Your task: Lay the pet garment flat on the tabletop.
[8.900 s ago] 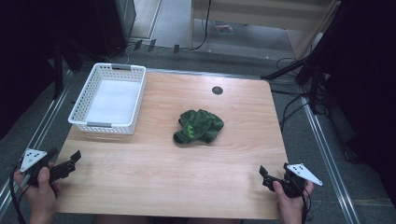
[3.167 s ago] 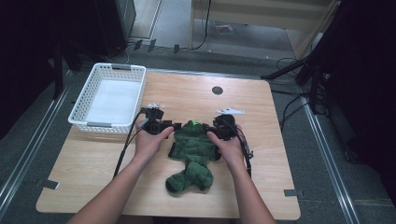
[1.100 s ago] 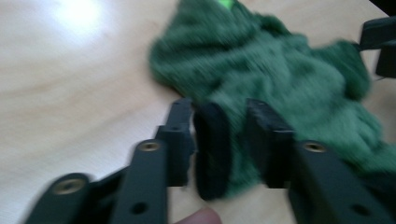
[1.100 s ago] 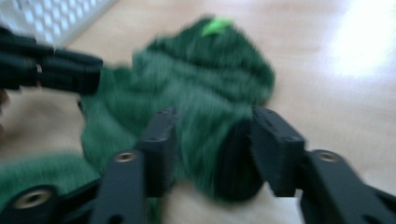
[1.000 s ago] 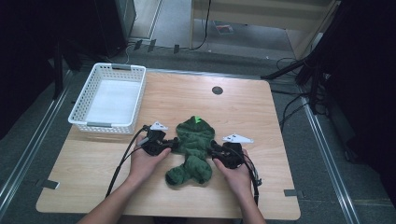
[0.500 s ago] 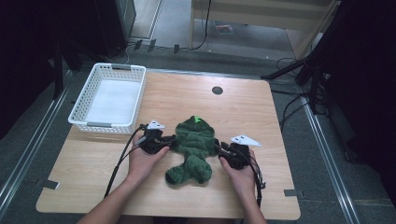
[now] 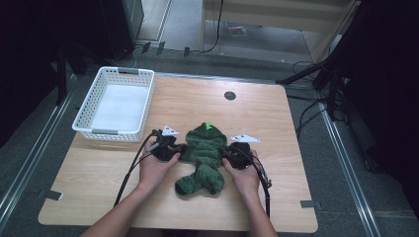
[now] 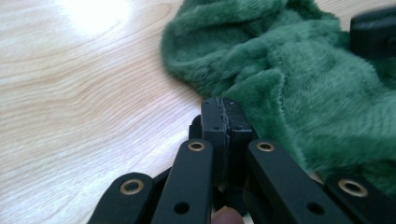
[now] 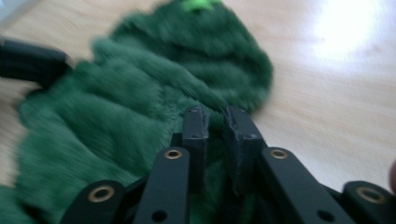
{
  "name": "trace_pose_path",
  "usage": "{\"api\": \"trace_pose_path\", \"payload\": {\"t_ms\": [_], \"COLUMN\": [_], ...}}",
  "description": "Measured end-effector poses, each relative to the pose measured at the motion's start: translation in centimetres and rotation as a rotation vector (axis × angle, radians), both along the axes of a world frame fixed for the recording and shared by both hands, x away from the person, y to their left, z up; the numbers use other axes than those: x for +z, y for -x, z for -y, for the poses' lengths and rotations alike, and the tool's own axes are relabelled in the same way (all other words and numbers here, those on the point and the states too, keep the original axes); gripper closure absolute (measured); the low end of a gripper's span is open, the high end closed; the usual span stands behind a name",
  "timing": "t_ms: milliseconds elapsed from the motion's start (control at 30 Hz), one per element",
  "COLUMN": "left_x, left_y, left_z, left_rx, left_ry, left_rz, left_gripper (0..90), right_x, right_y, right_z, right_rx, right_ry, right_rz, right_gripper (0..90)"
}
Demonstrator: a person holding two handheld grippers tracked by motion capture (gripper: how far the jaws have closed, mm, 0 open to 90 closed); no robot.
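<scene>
A green plush hooded garment (image 7: pixel 202 148) lies spread flat on the wooden table (image 7: pixel 94 182), hood away from the person and legs towards them. My left gripper (image 7: pixel 177 148) is at its left sleeve. In the left gripper view the jaws (image 8: pixel 223 105) are pressed together, and the edge of the garment (image 8: pixel 303 93) is drawn up to their tip. My right gripper (image 7: pixel 227 157) is at the right sleeve. Its jaws (image 9: pixel 217 116) stand a narrow gap apart with green pile (image 9: pixel 116 102) pinched between them.
A white plastic basket (image 7: pixel 91 129) stands at the table's left, just beyond the left gripper. A dark round hole (image 7: pixel 230 95) sits near the table's far edge. Cables trail from both grippers towards the table's near edge.
The crumpled garment has been picked up, spread out and laid flat. Over the last second both grippers have drawn slightly outward and towards the person at its sleeves.
</scene>
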State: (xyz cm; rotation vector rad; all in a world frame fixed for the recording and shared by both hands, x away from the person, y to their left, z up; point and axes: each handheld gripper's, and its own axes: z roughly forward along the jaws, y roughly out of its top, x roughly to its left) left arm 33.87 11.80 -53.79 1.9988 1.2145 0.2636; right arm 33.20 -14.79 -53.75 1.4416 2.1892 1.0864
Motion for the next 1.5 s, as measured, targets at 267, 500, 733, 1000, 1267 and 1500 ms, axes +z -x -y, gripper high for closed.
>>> {"api": "trace_pose_path", "payload": {"t_ms": [267,500,733,1000,1267,1500], "left_x": [1.5,3.7,0.7,-0.1,-0.7,-0.6], "left_y": [0.9,1.3,0.0,0.4,0.6,0.0], "left_z": [-1.8,0.9,4.0,3.7,2.7,2.2], "left_rx": [0.1,0.066,-0.023,-0.027,0.02,0.057], "left_ry": [0.092,0.148,0.047,0.023,0.07,0.098], "left_rz": [0.103,0.146,-0.024,-0.02,-0.015,-0.017], "left_gripper": [70.5,72.0,77.5,77.5,78.2,76.2], "right_x": [1.3,3.0,3.1,3.2,0.2,-0.3], "right_y": [1.1,0.4,-3.8,-7.5,-9.3,-9.9], "right_z": [0.9,0.0,-2.2,-5.4,-5.7,-6.8], "right_rx": [0.05,0.039,0.031,0.034,-0.037,-0.041], "right_ry": [-0.096,-0.085,-0.068,-0.044,0.021,0.091], "right_rz": [0.066,0.108,0.037,-0.042,-0.057,0.021], "right_gripper": [67.9,69.7,69.3,59.9,58.4,52.3]}}
